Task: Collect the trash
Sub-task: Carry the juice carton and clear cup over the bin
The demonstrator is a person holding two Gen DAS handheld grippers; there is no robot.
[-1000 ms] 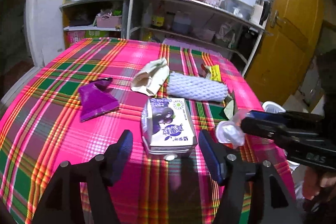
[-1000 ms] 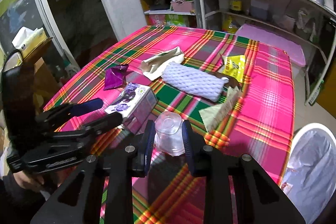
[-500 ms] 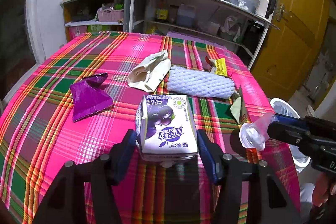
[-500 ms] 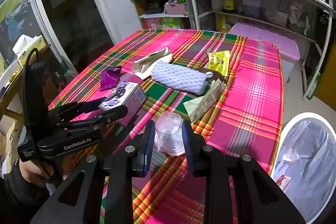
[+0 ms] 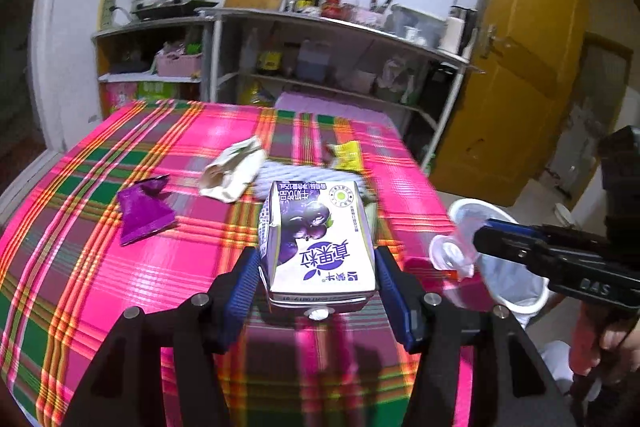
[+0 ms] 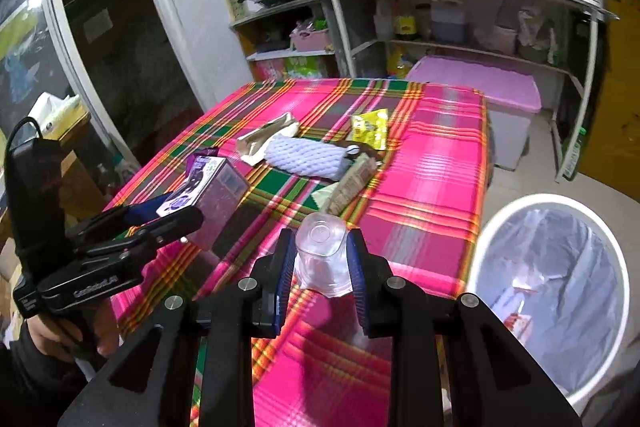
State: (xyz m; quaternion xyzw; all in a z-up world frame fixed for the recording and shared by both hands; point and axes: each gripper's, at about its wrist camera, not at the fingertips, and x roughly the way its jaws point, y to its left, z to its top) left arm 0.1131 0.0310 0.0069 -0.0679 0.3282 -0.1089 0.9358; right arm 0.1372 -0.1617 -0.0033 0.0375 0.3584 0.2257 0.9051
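Note:
My left gripper point(image 5: 318, 273) is shut on a purple-and-white milk carton point(image 5: 318, 239) and holds it above the plaid table point(image 5: 100, 227); the carton also shows in the right wrist view point(image 6: 212, 187). My right gripper point(image 6: 322, 263) is shut on a clear plastic cup point(image 6: 322, 255), held above the table's near edge; the cup shows in the left wrist view point(image 5: 454, 257). A white bin with a clear liner point(image 6: 552, 291) stands on the floor to the right of the table.
On the table lie a purple wrapper point(image 5: 142, 211), a beige paper bag point(image 5: 234, 173), a white foam net sleeve point(image 6: 306, 155), a yellow packet point(image 6: 370, 127) and a folded paper wrapper point(image 6: 348, 187). Kitchen shelves point(image 5: 320, 67) stand behind, a yellow door point(image 5: 516, 87) at right.
My left gripper closed on the milk carton and lifted it off the table. My right gripper carried the cup up and rightwards, closer to the bin.

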